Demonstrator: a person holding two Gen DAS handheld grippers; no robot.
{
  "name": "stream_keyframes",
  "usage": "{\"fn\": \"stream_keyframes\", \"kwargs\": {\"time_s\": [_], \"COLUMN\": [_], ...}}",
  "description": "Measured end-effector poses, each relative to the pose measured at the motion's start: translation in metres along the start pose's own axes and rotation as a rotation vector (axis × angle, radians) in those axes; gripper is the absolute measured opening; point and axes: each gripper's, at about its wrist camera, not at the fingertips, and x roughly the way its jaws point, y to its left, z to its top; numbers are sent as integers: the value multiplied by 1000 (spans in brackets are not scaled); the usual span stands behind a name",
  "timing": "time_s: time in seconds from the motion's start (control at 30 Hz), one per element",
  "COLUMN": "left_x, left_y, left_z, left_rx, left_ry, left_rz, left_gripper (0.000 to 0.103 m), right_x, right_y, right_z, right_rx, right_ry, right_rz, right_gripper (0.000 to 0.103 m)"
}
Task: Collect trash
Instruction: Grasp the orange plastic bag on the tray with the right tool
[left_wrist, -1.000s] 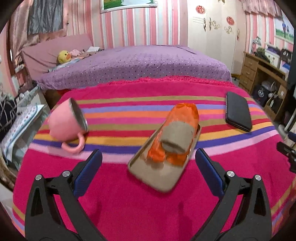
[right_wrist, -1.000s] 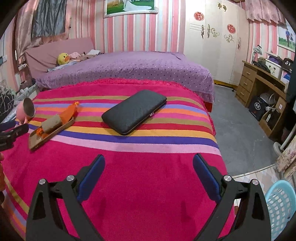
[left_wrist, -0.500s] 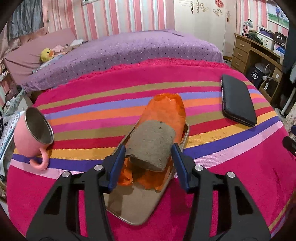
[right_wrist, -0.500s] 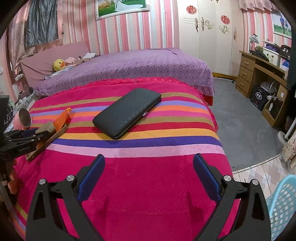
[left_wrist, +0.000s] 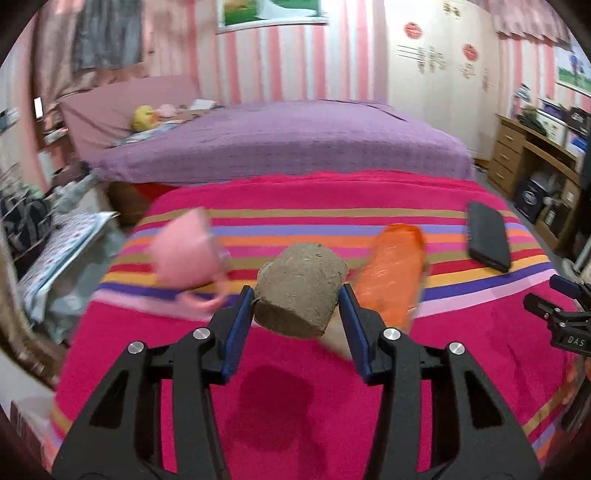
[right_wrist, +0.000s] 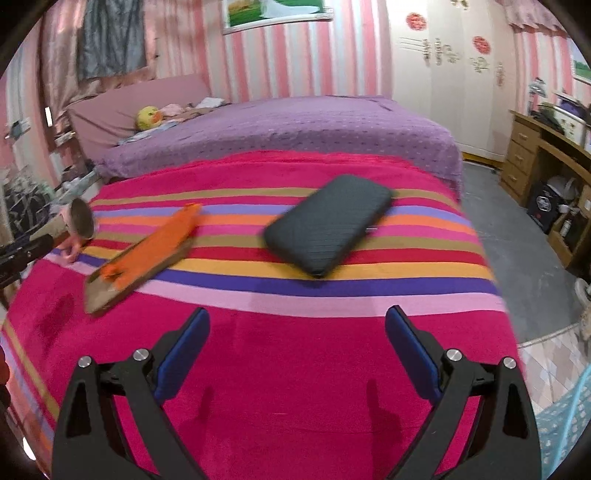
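The striped blanket (right_wrist: 295, 369) covers the near bed and carries everything, so the things lie flat and easy to reach from the near edge. On it, at the far right, rests a black case (right_wrist: 327, 230); it looks like something to keep, not trash, and lies well apart from the rest. To the left is the metal tray (right_wrist: 107, 291) with an orange plastic wrapper (left_wrist: 393, 273) lying along it, probably the next piece to collect. The pink cup (left_wrist: 183, 256) lies on its side at the far left, near the tray.

The left tongs (left_wrist: 297, 314) pinch a brown lump of crumpled paper (left_wrist: 301, 290) by its two sides, raised above the blanket, I think so that it can be carried away. The right tongs (right_wrist: 297, 354) are spread wide and hold nothing, above the bare near part of the blanket. A pale blue basket (right_wrist: 565, 424) stands on the floor at the near right; it may be where the trash goes.
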Motion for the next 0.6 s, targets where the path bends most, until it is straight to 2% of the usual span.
{"fn": "stream_keyframes", "kwargs": {"time_s": [0.13,0.37,0.43,0.6], "left_x": [-3,17,21,23], "left_y": [34,74,78,85], "left_z": [-12,-28,-30,-31], "left_rx": [-33,-95,-98,-81], "left_ry": [-2,61,71,74], "left_rz": [39,63,63,77], "left_gripper": [46,46,46,46], "right_x": [10,30,39,61], "right_y": [40,111,131,168], "right_z": [2,22,24,25], "right_rx": [-69,-182,-229,-305], "right_ry": [23,35,47,88], "right_rz": [49,137,153,193], "right_gripper": [94,92,87,64]}}
